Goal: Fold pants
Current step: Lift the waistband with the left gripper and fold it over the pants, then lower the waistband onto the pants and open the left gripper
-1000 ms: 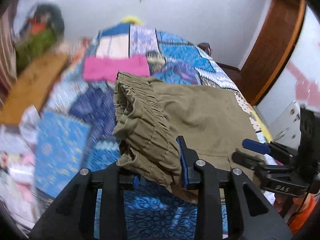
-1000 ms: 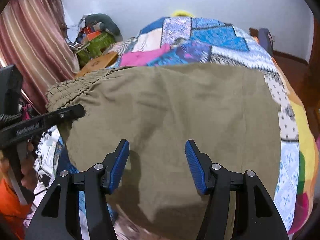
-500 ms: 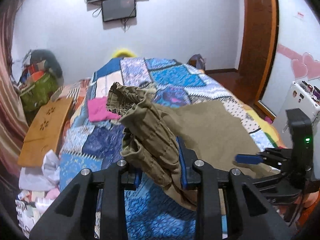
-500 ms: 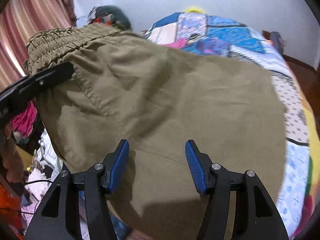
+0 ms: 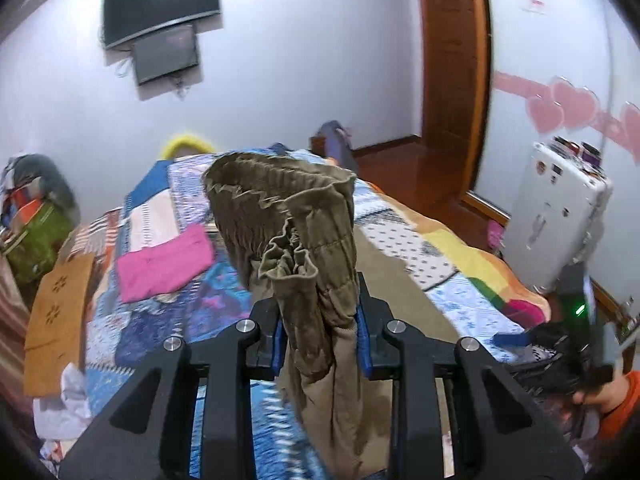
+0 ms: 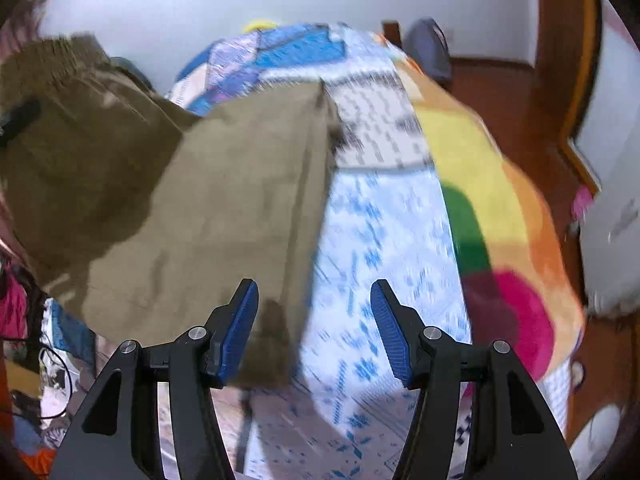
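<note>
The olive-green pants have an elastic waistband. My left gripper is shut on the bunched waistband and holds it up above the patchwork bed, with the cloth hanging down between the fingers. In the right wrist view the pants drape from the upper left down onto the bed. My right gripper is open and empty, low over the bed at the right edge of the pants; it also shows in the left wrist view.
A folded pink garment lies on the bed's far left. A wooden board leans beside the bed. A white appliance stands at the right by the wooden door frame. Bags pile at the left.
My left gripper has lifted the waistband higher, so the pants hang steeply. My right gripper has shifted right, from over the cloth to its right edge, still open.
</note>
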Motion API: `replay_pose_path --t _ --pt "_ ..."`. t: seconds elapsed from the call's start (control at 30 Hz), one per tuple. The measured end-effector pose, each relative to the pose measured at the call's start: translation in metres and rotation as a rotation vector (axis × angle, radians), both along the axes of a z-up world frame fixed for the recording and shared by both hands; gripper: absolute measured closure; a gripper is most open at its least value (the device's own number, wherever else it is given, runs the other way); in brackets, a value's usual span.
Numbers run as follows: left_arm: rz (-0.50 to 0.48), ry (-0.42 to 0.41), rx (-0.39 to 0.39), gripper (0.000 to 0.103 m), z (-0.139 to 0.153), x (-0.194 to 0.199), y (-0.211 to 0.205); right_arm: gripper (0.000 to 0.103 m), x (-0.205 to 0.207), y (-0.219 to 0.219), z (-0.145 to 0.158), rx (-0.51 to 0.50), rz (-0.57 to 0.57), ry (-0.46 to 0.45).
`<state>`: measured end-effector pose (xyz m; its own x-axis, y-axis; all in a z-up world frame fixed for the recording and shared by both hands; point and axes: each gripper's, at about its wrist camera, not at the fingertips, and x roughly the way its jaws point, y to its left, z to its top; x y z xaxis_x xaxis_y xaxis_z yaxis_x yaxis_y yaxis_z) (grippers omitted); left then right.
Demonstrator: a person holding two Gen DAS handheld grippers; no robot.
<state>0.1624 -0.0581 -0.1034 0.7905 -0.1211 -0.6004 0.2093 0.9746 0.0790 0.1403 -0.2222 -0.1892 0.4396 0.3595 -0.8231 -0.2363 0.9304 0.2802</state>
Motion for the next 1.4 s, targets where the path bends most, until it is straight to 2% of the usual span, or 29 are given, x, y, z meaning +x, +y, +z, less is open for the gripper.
replay_pose_path --t 0.07,0.2,0.4,0.57,0.6,0.67,0.7,0.73,0.8,0.93,1.0,1.1,1.23,1.4 --pt "-0.025 0.019 -0.003 0.076 -0.005 0.005 -0.012 0.048 -0.007 0.005 -0.009 0.001 0.001 -0.01" --pt "-0.08 0.075 -0.008 0.076 -0.021 0.015 -0.037 0.047 -0.011 0.006 -0.009 0.016 -0.017 -0.024" --pt "-0.143 0.227 -0.025 0.076 -0.064 0.03 -0.066 0.047 -0.015 0.0 -0.006 0.02 -0.005 -0.026" --pt "-0.178 0.297 0.011 0.075 -0.091 0.027 -0.084 0.047 -0.017 -0.005 -0.005 0.032 -0.011 -0.023" --pt "-0.186 0.301 0.025 0.074 -0.094 0.025 -0.087 0.047 -0.019 -0.007 -0.004 0.034 -0.015 -0.023" --pt "-0.216 0.304 0.062 0.063 -0.096 0.02 -0.092 0.047 -0.021 -0.011 -0.002 0.036 -0.027 -0.024" --pt "-0.24 0.315 0.066 0.052 -0.095 0.017 -0.093 0.047 -0.022 -0.013 0.0 0.037 -0.034 -0.025" --pt "-0.25 0.322 0.054 0.046 -0.093 0.016 -0.092 0.047 -0.022 -0.016 0.002 0.036 -0.042 -0.028" --pt "-0.256 0.316 0.021 0.042 -0.086 0.011 -0.088 0.047 -0.025 -0.024 0.007 0.035 -0.063 -0.041" --pt "-0.226 0.268 -0.007 0.041 -0.064 0.005 -0.069 0.047 -0.027 -0.04 0.018 0.027 -0.11 -0.063" --pt "-0.196 0.247 -0.029 0.037 -0.054 0.004 -0.052 0.047 -0.028 -0.046 0.028 0.026 -0.12 -0.083" --pt "-0.149 0.233 -0.029 0.034 -0.049 0.005 -0.026 0.047 -0.027 -0.044 0.043 0.028 -0.11 -0.124" --pt "-0.106 0.296 -0.042 0.034 -0.066 0.006 -0.002 0.047 -0.024 -0.022 0.067 0.031 -0.057 -0.199" --pt "-0.086 0.368 -0.012 0.034 -0.102 0.001 0.007 0.046 -0.014 0.009 0.076 0.059 0.011 -0.248"
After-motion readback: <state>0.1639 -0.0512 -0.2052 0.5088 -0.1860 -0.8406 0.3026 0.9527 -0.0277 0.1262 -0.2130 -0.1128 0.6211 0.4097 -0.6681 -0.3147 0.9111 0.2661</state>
